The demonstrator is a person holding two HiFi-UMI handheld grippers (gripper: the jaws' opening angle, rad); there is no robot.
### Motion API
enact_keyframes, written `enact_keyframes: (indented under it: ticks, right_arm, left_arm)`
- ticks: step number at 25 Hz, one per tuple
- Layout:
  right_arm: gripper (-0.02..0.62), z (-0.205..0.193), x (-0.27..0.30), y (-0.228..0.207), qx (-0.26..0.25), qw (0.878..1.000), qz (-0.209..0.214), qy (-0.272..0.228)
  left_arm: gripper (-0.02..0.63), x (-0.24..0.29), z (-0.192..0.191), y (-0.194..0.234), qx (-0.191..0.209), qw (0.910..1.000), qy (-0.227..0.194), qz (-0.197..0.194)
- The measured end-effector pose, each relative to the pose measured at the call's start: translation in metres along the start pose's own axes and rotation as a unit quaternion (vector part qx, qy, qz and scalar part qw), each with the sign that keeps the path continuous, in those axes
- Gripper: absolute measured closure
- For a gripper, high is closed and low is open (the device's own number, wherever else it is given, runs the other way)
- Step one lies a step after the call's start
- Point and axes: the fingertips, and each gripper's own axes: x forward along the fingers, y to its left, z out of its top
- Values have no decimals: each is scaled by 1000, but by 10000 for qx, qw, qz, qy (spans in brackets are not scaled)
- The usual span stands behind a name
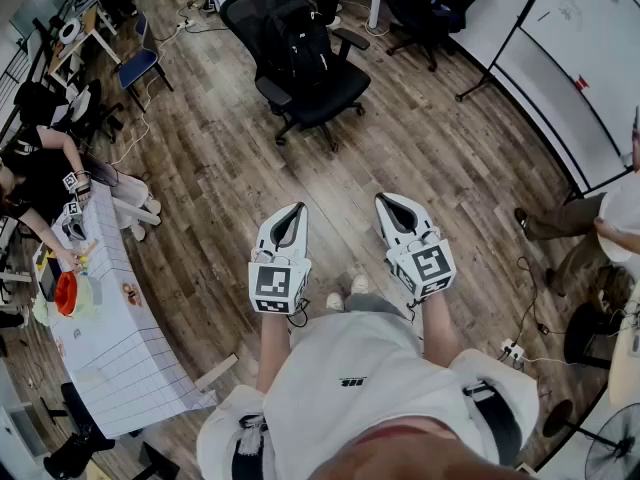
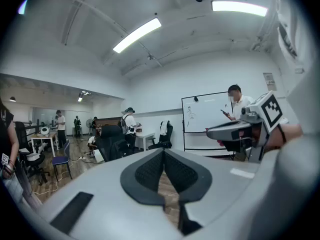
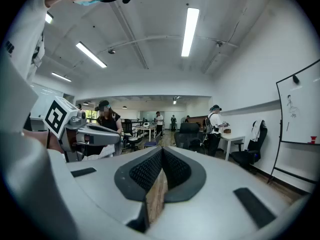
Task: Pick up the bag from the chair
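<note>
A black backpack [image 1: 305,43] leans upright against the backrest of a black office chair [image 1: 330,93] at the far middle of the wooden floor. Both grippers are held side by side well short of the chair, pointing toward it. My left gripper [image 1: 297,211] is shut, its tips meeting with nothing between them. My right gripper [image 1: 384,201] is shut and empty too. In the left gripper view the jaws meet at the gripper's [image 2: 162,152] tip, and the dark chair [image 2: 111,139] stands far off. The right gripper view shows that gripper's [image 3: 162,150] tips touching.
A long table with a white checked cloth [image 1: 110,318] runs along the left, with people seated by it. A blue chair [image 1: 138,66] stands far left, another black chair [image 1: 430,13] far right. A whiteboard [image 1: 585,58] and a seated person [image 1: 590,218] are at the right. A power strip [image 1: 512,350] lies on the floor.
</note>
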Motion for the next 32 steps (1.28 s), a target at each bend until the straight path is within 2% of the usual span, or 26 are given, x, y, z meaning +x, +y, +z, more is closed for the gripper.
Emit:
enact_keyframes:
  ticks: [9, 16, 23, 32]
  right_arm:
    - [600, -8, 13, 13, -17, 9999, -128, 67]
    - [600, -16, 30, 4, 36, 9997, -202, 146]
    - [600, -24, 72, -37, 65, 9996, -237, 170]
    - [600, -19, 149, -137, 108, 9997, -100, 170]
  left_arm:
    - [594, 0, -4, 16, 1, 9999, -92, -137]
    - [594, 21, -7, 26, -34, 9996, -82, -267]
    - [594, 73, -7, 49, -15, 9996, -52, -264]
    - [594, 196, 11, 76, -29, 9998, -40, -213]
